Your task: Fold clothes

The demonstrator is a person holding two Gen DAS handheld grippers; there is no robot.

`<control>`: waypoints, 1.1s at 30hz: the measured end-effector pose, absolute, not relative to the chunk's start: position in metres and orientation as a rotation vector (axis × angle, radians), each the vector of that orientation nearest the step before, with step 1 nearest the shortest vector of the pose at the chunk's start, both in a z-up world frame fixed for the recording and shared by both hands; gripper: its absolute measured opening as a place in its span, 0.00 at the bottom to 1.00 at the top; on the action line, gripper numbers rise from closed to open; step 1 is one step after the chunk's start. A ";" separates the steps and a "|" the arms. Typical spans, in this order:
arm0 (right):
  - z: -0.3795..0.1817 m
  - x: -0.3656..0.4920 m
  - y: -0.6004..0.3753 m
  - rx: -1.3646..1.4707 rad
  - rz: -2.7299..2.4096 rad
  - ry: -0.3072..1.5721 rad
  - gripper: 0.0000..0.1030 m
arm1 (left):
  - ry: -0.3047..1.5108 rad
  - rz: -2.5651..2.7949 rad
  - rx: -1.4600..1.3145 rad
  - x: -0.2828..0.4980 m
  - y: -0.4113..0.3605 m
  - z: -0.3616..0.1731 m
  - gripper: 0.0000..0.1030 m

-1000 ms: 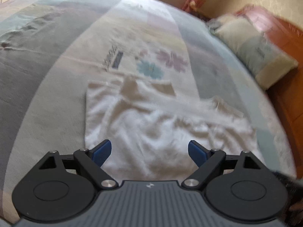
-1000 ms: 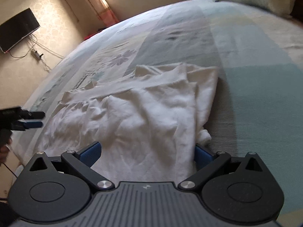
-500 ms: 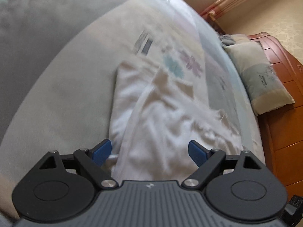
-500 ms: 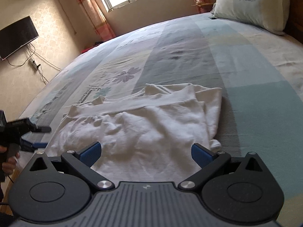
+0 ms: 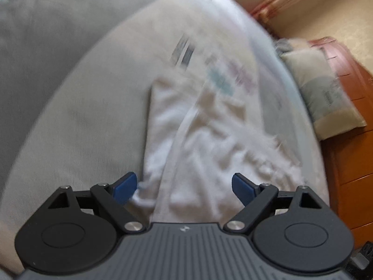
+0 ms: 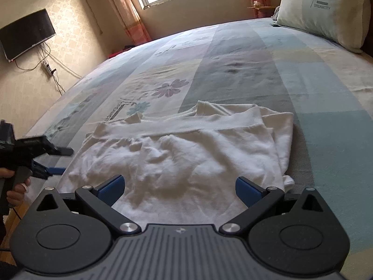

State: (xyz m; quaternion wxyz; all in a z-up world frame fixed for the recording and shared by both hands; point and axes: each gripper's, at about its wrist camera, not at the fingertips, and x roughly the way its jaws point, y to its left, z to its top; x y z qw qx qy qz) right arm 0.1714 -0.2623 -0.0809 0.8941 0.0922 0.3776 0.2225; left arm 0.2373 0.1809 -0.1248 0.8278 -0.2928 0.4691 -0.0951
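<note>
A white garment (image 6: 186,154) lies partly folded and rumpled on the bed, a ribbed band across its far side. My right gripper (image 6: 179,187) hovers open over its near edge, nothing between the blue pads. My left gripper (image 5: 185,185) is open at the garment's (image 5: 205,140) left end, the cloth edge running between its fingers; that view is blurred. In the right wrist view the left gripper (image 6: 54,159) shows at the far left, held by a hand, its fingers apart beside the garment's left edge.
The bed has a patchwork cover (image 6: 233,58) with flower prints. A pillow (image 6: 324,9) rests at the head by a wooden headboard (image 5: 347,107). A wall screen (image 6: 25,37), cables, a window and curtains lie beyond the bed's far side.
The left gripper swung round to the garment's left end and settled low there. The right gripper drew back and rose slightly, so more of the bed shows. The garment lies unchanged.
</note>
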 end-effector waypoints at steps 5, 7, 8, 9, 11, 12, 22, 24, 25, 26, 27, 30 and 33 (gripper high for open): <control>-0.082 0.172 -0.262 0.186 0.459 0.790 1.00 | 0.992 -0.227 -0.597 0.243 0.187 -0.123 0.86; -0.083 0.173 -0.263 0.191 0.457 0.791 1.00 | 1.006 -0.257 -0.579 0.254 0.193 -0.123 0.86; -0.083 0.173 -0.263 0.195 0.459 0.790 1.00 | 1.026 -0.281 -0.580 0.262 0.196 -0.127 0.86; -0.083 0.173 -0.263 0.193 0.458 0.790 1.00 | 1.051 -0.302 -0.588 0.270 0.201 -0.132 0.86; -0.084 0.172 -0.262 0.185 0.457 0.791 1.00 | 1.091 -0.354 -0.618 0.283 0.209 -0.141 0.89; -0.084 0.172 -0.262 0.184 0.455 0.792 1.00 | 1.095 -0.393 -0.650 0.287 0.213 -0.143 0.91; -0.083 0.179 -0.258 0.185 0.440 0.807 1.00 | 1.013 -0.581 -0.834 0.317 0.220 -0.165 0.90; -0.078 0.180 -0.252 0.166 0.450 0.797 1.00 | 1.014 -0.605 -0.827 0.315 0.217 -0.165 0.90; -0.077 0.180 -0.250 0.158 0.457 0.795 1.00 | 1.029 -0.627 -0.816 0.311 0.216 -0.165 0.90; -0.075 0.181 -0.249 0.150 0.464 0.794 1.00 | 1.044 -0.645 -0.806 0.307 0.214 -0.165 0.90; -0.074 0.181 -0.247 0.142 0.468 0.794 1.00 | 1.059 -0.660 -0.796 0.303 0.213 -0.164 0.90; -0.071 0.183 -0.241 0.125 0.475 0.796 1.00 | 1.093 -0.699 -0.769 0.293 0.210 -0.163 0.90; -0.067 0.183 -0.236 0.115 0.484 0.791 1.00 | 1.085 -0.714 -0.761 0.300 0.206 -0.165 0.90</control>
